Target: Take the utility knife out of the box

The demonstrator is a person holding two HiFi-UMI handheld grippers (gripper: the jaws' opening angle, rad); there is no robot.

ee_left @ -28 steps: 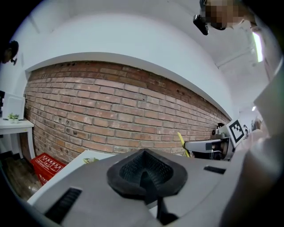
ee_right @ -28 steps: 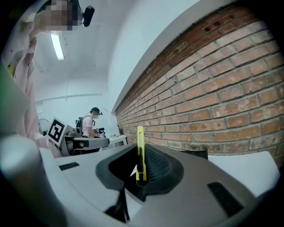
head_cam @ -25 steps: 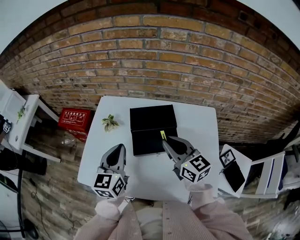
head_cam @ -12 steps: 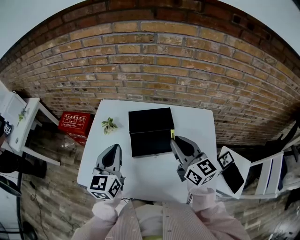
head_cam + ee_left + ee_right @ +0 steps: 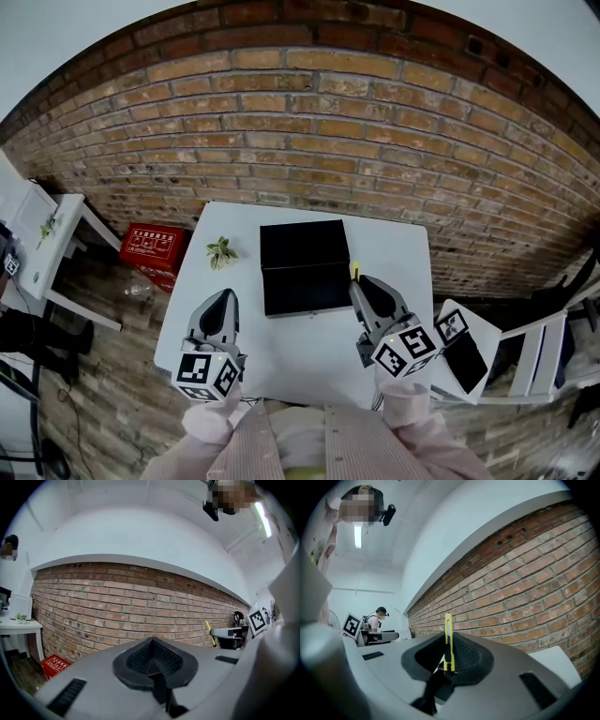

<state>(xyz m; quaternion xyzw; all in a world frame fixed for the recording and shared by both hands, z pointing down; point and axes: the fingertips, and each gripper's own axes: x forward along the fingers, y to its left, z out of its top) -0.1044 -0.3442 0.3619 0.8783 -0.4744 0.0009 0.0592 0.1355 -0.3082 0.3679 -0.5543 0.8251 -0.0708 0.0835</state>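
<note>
The right gripper has its jaws pinched on the thin yellow knife, just right of the box. On so narrow a hold it could pivot or drop onto the surface. The left gripper, lower left, has its jaws together on nothing.
</note>
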